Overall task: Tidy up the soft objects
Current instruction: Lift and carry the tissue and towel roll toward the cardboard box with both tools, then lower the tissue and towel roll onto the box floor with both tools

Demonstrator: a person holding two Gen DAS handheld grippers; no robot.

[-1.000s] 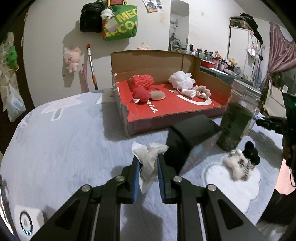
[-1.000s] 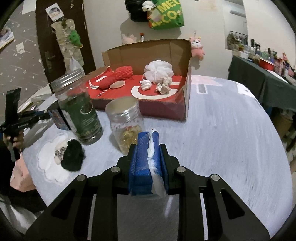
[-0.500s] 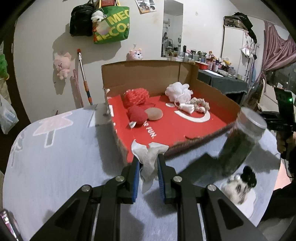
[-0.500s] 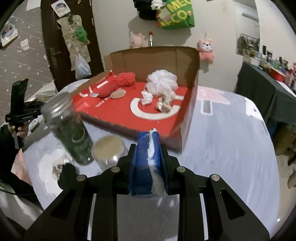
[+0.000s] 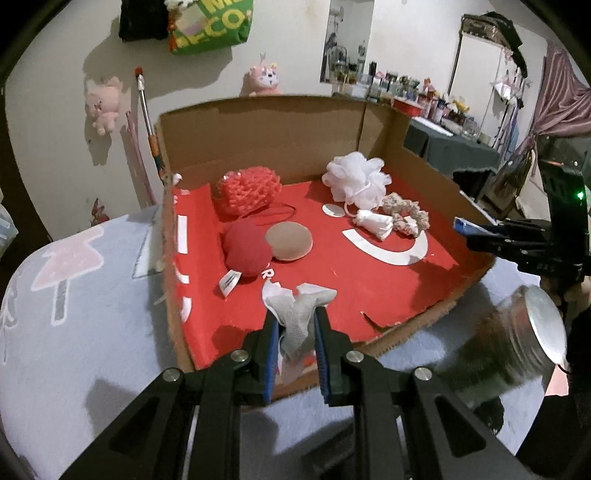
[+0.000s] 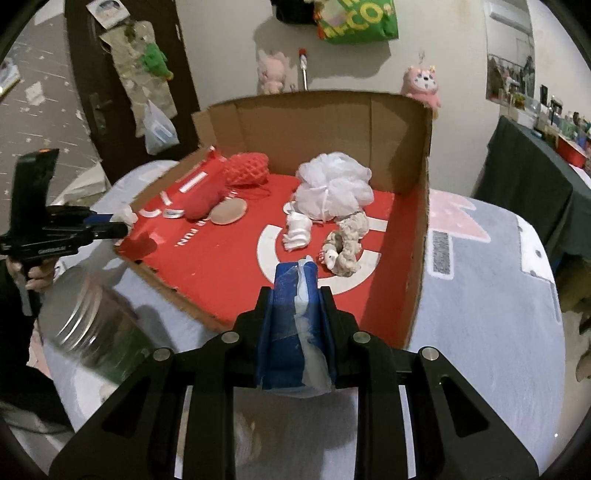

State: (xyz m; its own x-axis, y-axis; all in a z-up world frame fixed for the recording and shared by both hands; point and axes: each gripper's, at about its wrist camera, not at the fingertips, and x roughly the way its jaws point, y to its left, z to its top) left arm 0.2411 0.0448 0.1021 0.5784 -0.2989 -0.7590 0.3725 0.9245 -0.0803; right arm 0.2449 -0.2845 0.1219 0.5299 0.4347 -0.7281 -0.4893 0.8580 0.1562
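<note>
While both grippers hang over the cardboard box [image 5: 424,166], each is clamped on soft material. Left gripper [image 5: 294,334] pinches a white cloth [image 5: 295,314] (crumpled); right gripper [image 6: 295,295], nearly closed, grips a pale scrap [image 6: 308,332].

A glass jar with a silver metal lid [image 5: 517,347] stands on the tabletop with a light grey cloth and pink tree prints [image 5: 66,295], blurred, near the front corner of the box. On the pale wall hang a green shopping bag with white letters [image 5: 212,26], a black bag [image 5: 142,20] beside it, and a small pink plush toy [image 5: 101,105]. A thin stick with a red tip [image 5: 146,107] leans against the wall. Another pink plush toy with a white face [image 6: 423,85] shows above the box wall. A dark brown door [image 6: 96,85] carries a white plastic bag [image 6: 159,129] and a green toy [image 6: 157,59]. A side table with a dark green cloth [image 6: 528,177] holds many small bottles.
</note>
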